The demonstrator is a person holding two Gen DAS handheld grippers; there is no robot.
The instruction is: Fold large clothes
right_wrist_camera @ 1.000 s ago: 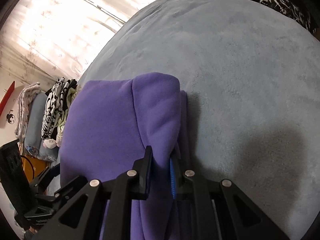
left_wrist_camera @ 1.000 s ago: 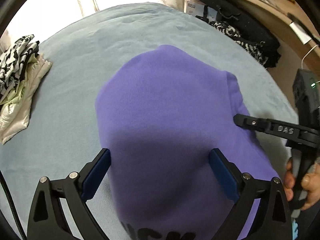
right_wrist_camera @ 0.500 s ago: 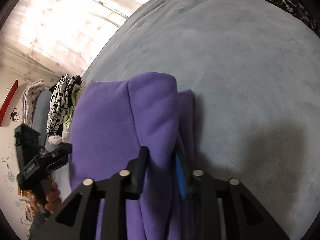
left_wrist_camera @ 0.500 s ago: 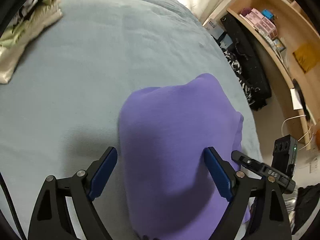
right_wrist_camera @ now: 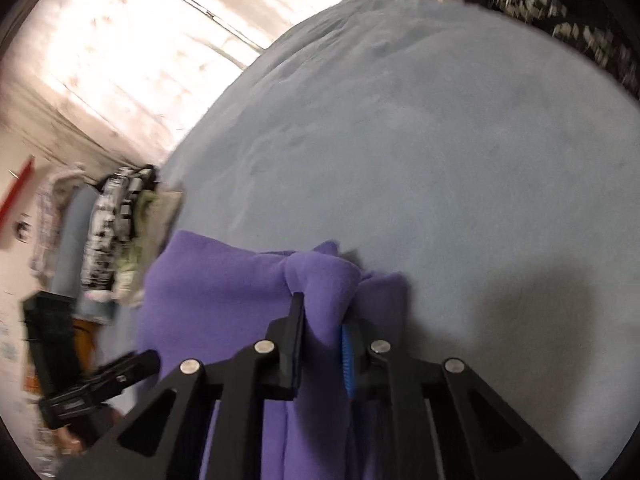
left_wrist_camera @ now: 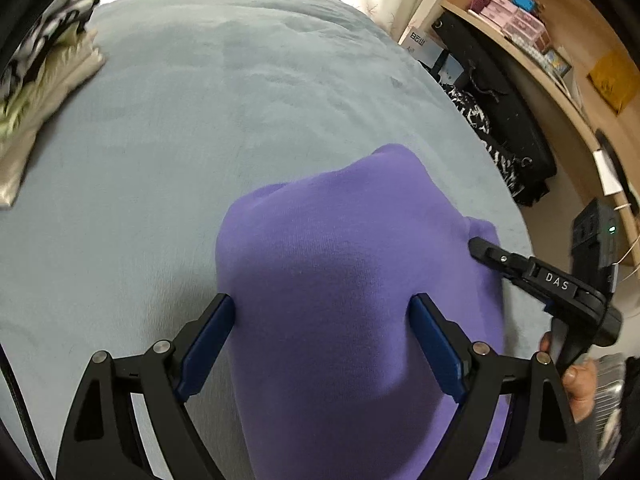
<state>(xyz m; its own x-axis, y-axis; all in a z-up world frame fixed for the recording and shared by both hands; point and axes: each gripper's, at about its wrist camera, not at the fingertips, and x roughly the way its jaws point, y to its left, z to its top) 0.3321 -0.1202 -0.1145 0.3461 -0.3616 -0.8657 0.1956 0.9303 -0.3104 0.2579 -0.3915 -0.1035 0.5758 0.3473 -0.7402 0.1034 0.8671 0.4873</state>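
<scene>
A purple sweatshirt [left_wrist_camera: 344, 280] lies folded on the grey-blue bed cover [left_wrist_camera: 200, 120]. My left gripper [left_wrist_camera: 322, 320] is open, its blue pads standing either side of the garment's near part. My right gripper [right_wrist_camera: 322, 320] is shut on a thick fold at the sweatshirt's edge [right_wrist_camera: 324, 276] and lifts it off the cover. In the left wrist view the right gripper [left_wrist_camera: 480, 246] shows at the garment's right side. In the right wrist view the left gripper [right_wrist_camera: 136, 364] shows at the lower left, blurred.
A pile of folded clothes [left_wrist_camera: 36, 80] sits at the bed's far left and shows blurred in the right wrist view [right_wrist_camera: 120, 232]. A wooden shelf with boxes [left_wrist_camera: 540, 48] and a black bag [left_wrist_camera: 500, 112] stand right of the bed. A curtain [right_wrist_camera: 120, 52] hangs behind.
My right gripper has pulled the pinched fold up and back, bunching the sweatshirt's far edge toward me. The left gripper has shifted a little and stays open around the garment.
</scene>
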